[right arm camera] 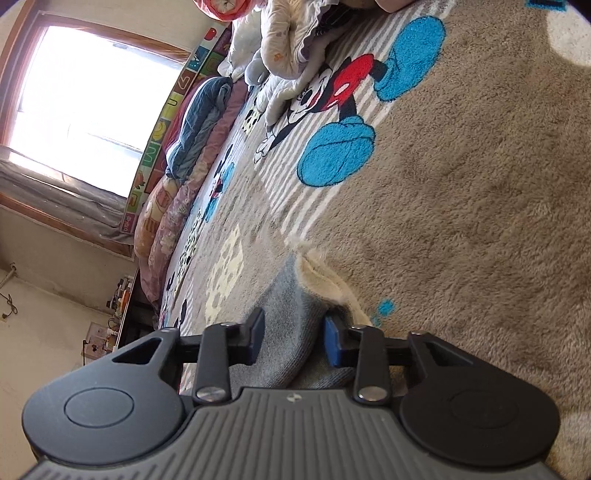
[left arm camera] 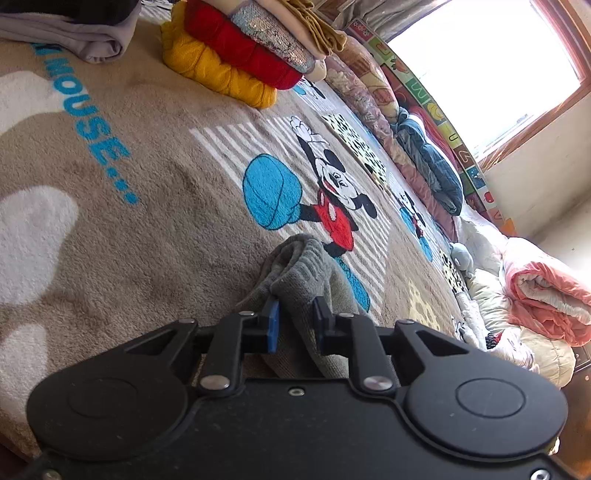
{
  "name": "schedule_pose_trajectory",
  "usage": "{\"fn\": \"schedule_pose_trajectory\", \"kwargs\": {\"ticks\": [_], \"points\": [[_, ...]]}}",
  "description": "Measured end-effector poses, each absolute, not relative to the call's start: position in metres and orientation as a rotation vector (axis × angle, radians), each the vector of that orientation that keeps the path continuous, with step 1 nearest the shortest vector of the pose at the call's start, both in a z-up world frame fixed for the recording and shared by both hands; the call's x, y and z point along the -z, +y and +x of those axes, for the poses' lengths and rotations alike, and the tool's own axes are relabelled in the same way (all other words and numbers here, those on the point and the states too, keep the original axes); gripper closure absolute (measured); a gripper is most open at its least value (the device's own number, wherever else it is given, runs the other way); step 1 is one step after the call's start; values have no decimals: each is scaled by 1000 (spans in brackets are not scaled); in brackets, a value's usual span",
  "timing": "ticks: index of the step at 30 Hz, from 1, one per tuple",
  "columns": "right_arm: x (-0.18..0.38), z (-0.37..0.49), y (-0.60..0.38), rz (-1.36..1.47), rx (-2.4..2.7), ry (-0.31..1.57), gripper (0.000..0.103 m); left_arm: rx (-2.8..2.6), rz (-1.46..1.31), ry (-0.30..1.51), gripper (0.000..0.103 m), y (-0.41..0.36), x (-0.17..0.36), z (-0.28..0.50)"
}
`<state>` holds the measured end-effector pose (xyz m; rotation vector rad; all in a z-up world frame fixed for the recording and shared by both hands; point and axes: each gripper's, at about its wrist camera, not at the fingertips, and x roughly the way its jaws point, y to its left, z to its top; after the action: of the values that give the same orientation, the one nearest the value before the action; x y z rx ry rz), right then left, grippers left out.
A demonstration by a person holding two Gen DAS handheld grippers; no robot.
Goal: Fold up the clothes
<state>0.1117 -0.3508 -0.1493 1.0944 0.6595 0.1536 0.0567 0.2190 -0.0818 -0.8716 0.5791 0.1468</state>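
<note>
Left wrist view: the left gripper (left arm camera: 295, 314), black with blue pads, sits low at bottom centre, angled close over the bed. Its jaws stand narrow with a bunched fold of the grey knitted garment (left arm camera: 299, 273) pinched between the pads. The cloth rises ahead of the fingertips in a ribbed hump and trails back under the gripper body.

Right wrist view: the right gripper (right arm camera: 293, 334), same build with a ribbed grey housing, also low at bottom centre. Jaws partly apart; the grey garment (right arm camera: 286, 328) runs between them. The right-hand pad presses the fabric's edge, but the left-hand pad's contact is unclear, so a firm grasp cannot be told. Here the fabric looks blue-grey, with a cream fleecy lining (right arm camera: 325, 277) turned out at its far edge, just ahead of the fingertips.

Surface: a tan plush blanket with a cartoon mouse print (left arm camera: 147, 221), blue lettering at upper left, grey and white stripes mid-frame. The garment lies on it at lower centre in both views.

Room, left wrist view: a stack of folded clothes, yellow, red and sequinned (left arm camera: 236, 48), top centre; a folded grey garment (left arm camera: 74, 33) upper left; rolled quilts along the wall (left arm camera: 428, 166); a bright wood-framed window (left arm camera: 491, 66) upper right; a pink quilt (left arm camera: 546, 291) at right edge.
</note>
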Motion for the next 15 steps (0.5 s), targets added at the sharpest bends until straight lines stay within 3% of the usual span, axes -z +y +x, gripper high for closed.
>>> {"fn": "schedule_pose_trajectory", "kwargs": {"ticks": [7, 15], "points": [[143, 122, -358, 1172, -190, 587, 94, -91, -910, 480, 90, 219, 68, 71], [130, 166, -359, 1262, -227, 537, 96, -61, -998, 432, 91, 226, 65, 106]]}}
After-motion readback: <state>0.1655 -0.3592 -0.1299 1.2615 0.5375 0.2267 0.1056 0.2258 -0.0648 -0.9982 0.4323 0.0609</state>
